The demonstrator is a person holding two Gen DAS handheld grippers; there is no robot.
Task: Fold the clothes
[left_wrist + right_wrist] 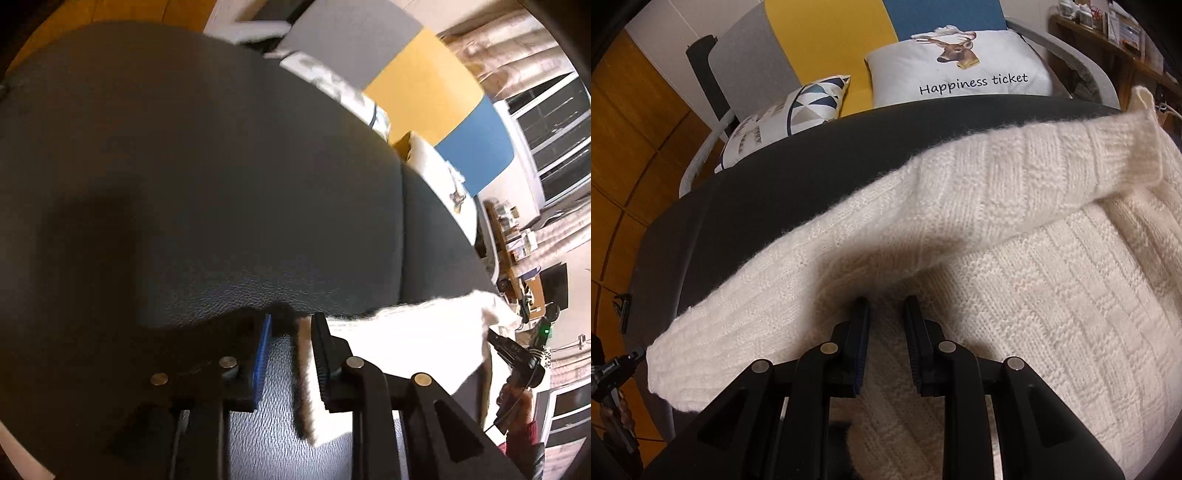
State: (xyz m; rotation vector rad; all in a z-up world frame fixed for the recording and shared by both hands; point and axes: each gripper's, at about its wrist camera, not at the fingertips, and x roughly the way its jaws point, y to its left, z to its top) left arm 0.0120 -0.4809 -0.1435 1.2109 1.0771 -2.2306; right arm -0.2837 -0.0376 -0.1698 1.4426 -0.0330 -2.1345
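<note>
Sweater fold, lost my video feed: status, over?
Left gripper open at sweater edge. Right gripper over the knit, jaws apart, grip unclear. Sleeve folded across body. Dark table, nothing blocking.

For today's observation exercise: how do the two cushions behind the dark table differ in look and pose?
The deer cushion is plain white with a deer's head and the words "Happiness ticket"; the triangle cushion has a blue, grey and yellow geometric pattern. The deer cushion stands upright; the triangle cushion leans tilted. Both rest on the sofa.

Setting: home living room, probably. Ahead of the right gripper, a sofa with a deer-print cushion and a triangle-pattern cushion; cluttered shelves beyond, upper right.
</note>
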